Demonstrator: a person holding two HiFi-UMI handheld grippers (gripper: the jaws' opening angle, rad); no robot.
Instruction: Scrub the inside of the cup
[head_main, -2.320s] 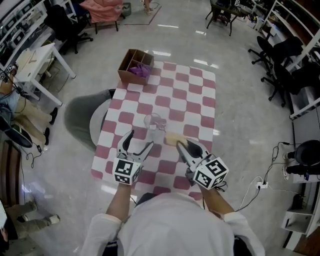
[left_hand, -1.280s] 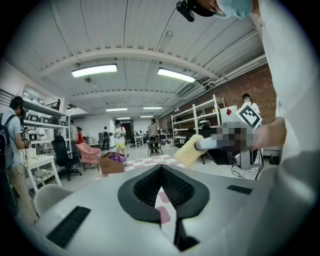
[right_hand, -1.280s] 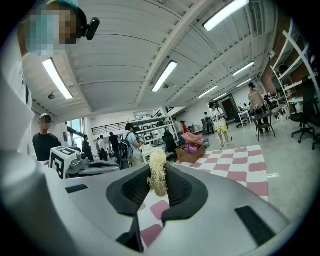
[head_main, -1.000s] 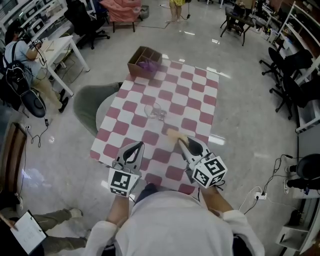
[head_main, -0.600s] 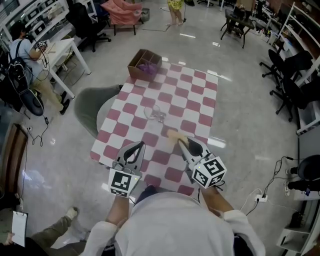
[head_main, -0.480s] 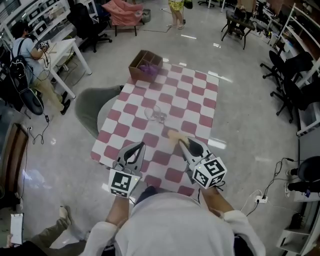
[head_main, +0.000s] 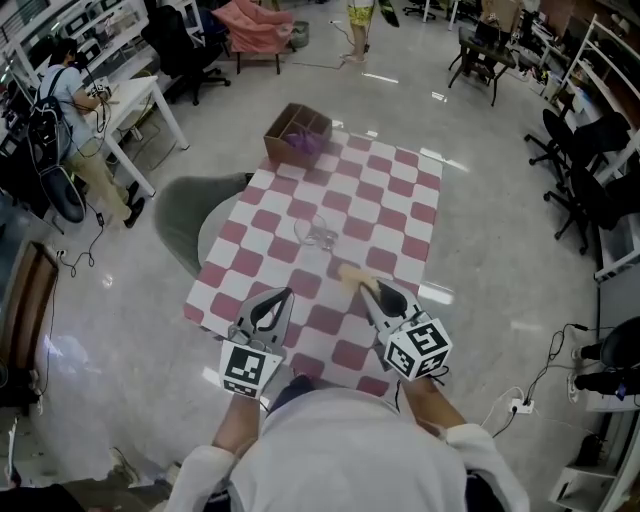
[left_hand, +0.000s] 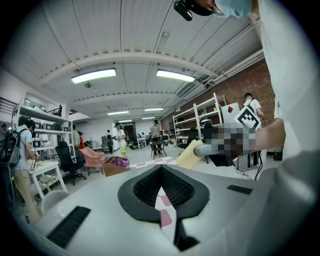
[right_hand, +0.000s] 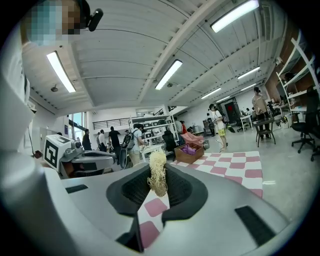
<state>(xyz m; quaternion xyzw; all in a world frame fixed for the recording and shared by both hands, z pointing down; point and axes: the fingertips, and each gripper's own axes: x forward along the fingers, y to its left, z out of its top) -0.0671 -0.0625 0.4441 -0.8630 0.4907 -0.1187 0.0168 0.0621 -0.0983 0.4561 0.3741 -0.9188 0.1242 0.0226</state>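
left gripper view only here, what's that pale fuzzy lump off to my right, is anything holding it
Observer: It's a straw-coloured scrubber, pinched between the jaws of the right gripper.
Operator: where's the cup, can't see it at all
Observer: A clear cup sits mid-table on the checked cloth, beyond both grippers. Neither touches it.
Operator: which side is nearer it
Observer: In the head view, the scrubber's tip lies closer to the cup than the left gripper does.
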